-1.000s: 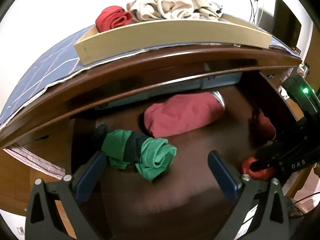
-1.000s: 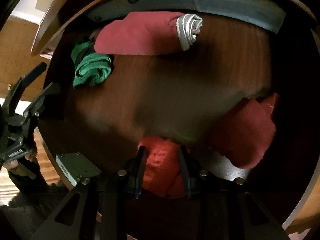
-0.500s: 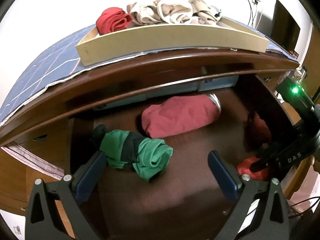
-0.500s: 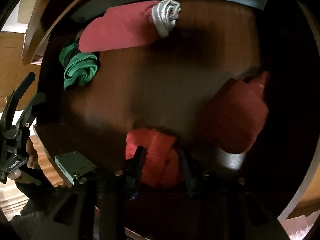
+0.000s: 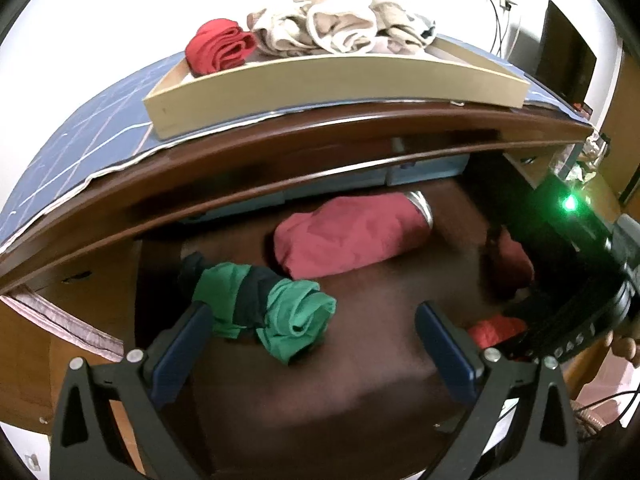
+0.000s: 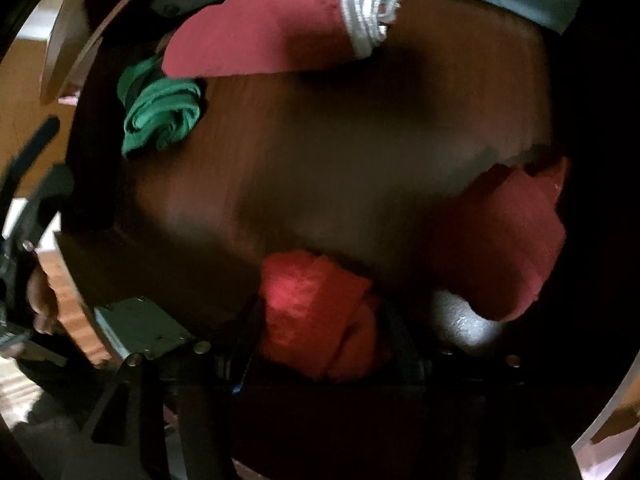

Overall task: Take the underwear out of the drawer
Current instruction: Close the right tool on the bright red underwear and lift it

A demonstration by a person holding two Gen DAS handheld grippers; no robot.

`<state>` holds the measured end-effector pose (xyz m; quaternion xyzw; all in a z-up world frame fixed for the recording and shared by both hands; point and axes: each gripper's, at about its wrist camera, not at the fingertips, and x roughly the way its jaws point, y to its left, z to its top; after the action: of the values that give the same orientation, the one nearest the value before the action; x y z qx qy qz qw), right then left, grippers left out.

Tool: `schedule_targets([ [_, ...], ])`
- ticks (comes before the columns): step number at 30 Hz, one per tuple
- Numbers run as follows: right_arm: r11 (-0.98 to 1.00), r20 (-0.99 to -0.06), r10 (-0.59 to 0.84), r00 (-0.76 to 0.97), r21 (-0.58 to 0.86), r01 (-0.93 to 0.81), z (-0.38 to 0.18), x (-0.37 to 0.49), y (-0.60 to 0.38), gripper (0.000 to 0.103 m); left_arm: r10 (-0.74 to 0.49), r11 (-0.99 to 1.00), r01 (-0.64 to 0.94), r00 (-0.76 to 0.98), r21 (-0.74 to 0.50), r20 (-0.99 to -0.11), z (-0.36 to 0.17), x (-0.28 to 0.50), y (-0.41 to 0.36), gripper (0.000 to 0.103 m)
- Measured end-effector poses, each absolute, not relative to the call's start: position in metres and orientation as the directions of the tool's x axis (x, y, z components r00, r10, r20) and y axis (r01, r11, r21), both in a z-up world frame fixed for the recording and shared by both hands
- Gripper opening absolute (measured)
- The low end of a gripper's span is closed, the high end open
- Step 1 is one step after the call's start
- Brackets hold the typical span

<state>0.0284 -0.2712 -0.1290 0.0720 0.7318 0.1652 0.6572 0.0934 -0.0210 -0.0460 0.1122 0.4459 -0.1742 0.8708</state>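
While the left gripper (image 5: 310,344) hangs open over the green underwear roll (image 5: 276,312), the right gripper (image 6: 320,332) has just been widening around the bright red roll (image 6: 316,312) near the drawer's (image 5: 360,400) front edge; blur suggests it is loose, so that piece isn't out.

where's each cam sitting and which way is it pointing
Left wrist: on the left gripper, angled down into the open drawer from its front; also sees the tray on top. Own body: its open blue fingers, plus the right gripper at right.

Right wrist: on the right gripper, pointing steeply down at the drawer floor. Own body: its dark fingers, which have just been opening, with the bright red roll between them; a hand at left.

Shared: green roll, maroon roll.
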Motion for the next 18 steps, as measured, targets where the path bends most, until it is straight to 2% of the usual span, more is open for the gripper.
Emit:
schedule_targets([
  [2,0.94,-0.949,0.296,-0.107,0.309,-0.145,-0.126,0.02,-0.264,0.062,-0.201,0.912,0.408,0.54,0.046,-0.817,-0.047,0.093,-0.023,0.103],
  [4,0.94,-0.95,0.296,-0.097,0.308,-0.146,-0.125,0.013,-0.265,0.048,-0.201,0.909,0.414,0.538,0.049,-0.819,-0.048,0.091,-0.026,0.103],
  [7,0.927,-0.934,0.346,-0.084,0.355,-0.124,-0.123,0.003,-0.271,0.035,-0.215,0.904,0.425,0.529,0.037,-0.821,-0.048,0.09,-0.029,0.103],
  [9,0.92,-0.927,0.372,-0.04,0.374,-0.116,-0.116,0.001,-0.289,0.031,-0.224,0.9,0.435,0.523,0.031,-0.822,-0.048,0.091,-0.032,0.103],
  [13,0.886,-0.874,0.463,0.147,0.462,-0.046,-0.077,-0.006,-0.319,0.03,-0.238,0.887,0.461,0.512,0.03,-0.826,-0.048,0.095,-0.047,0.103],
  [18,0.913,-0.836,0.367,0.408,0.407,0.013,-0.026,-0.023,-0.359,0.03,-0.286,0.842,0.54,0.46,0.009,-0.841,-0.052,0.099,-0.084,0.102],
])
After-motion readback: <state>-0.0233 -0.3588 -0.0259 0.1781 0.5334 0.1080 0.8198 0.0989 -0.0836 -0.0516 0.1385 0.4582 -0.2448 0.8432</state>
